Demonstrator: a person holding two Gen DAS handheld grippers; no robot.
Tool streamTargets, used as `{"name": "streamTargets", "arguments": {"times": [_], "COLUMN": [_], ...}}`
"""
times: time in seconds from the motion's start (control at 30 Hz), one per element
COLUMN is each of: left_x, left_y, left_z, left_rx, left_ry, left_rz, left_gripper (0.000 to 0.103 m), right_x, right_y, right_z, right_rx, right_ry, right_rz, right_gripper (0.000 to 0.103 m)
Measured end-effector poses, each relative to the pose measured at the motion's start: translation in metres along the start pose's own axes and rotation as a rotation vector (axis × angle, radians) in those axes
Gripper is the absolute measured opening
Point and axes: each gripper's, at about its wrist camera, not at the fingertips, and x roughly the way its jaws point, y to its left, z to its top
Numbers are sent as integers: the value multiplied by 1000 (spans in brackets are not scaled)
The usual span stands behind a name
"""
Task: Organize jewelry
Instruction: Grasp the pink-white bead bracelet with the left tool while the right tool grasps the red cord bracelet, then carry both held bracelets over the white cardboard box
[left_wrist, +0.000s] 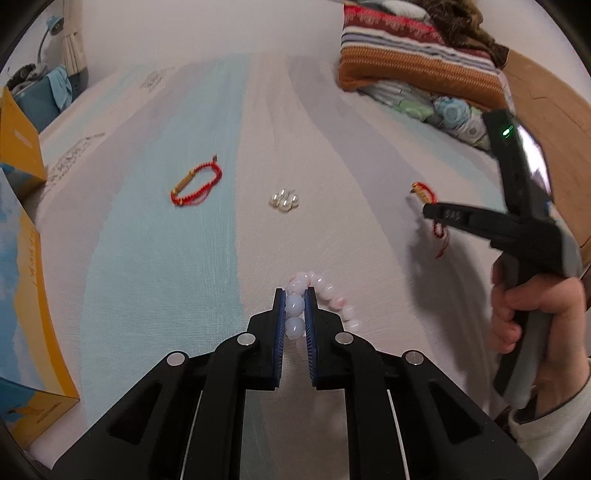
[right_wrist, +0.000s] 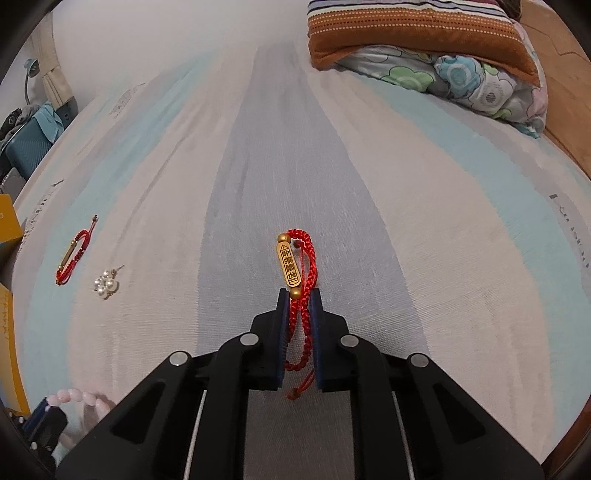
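Both grippers hold a bracelet

The left gripper (left_wrist: 295, 306) pinches the pink bead bracelet (left_wrist: 321, 295) at lower middle; the right gripper (right_wrist: 299, 306) pinches the red cord bracelet (right_wrist: 301, 280). Round beads might slip out.

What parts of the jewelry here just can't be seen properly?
- Pink bead bracelet: left wrist view, its near part hidden behind the jaws.
- Red cord bracelet: left wrist view, mostly covered by the right gripper.
- Pearl cluster: too small and blurred to identify.
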Motion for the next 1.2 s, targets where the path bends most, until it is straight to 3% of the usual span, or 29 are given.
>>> {"name": "streamTargets", "arguments": {"times": [0.33, 0.9, 1.2], "left_x": [-37, -82, -123], "left_y": [-2, 19, 37], "left_z": [16, 48, 48], "left_rx": [-10, -8, -20], "left_ry": [-72, -127, -159], "left_rz": [-9, 71, 109], "left_gripper": [10, 10, 10], "right_x": [-26, -78, -116], "right_y": [1, 21, 63], "right_z": [2, 2, -3], "right_rx": [0, -5, -64], "right_ry": [-68, -122, -139], "right_rz": [-5, 12, 72], "right_gripper": [10, 10, 10]}}
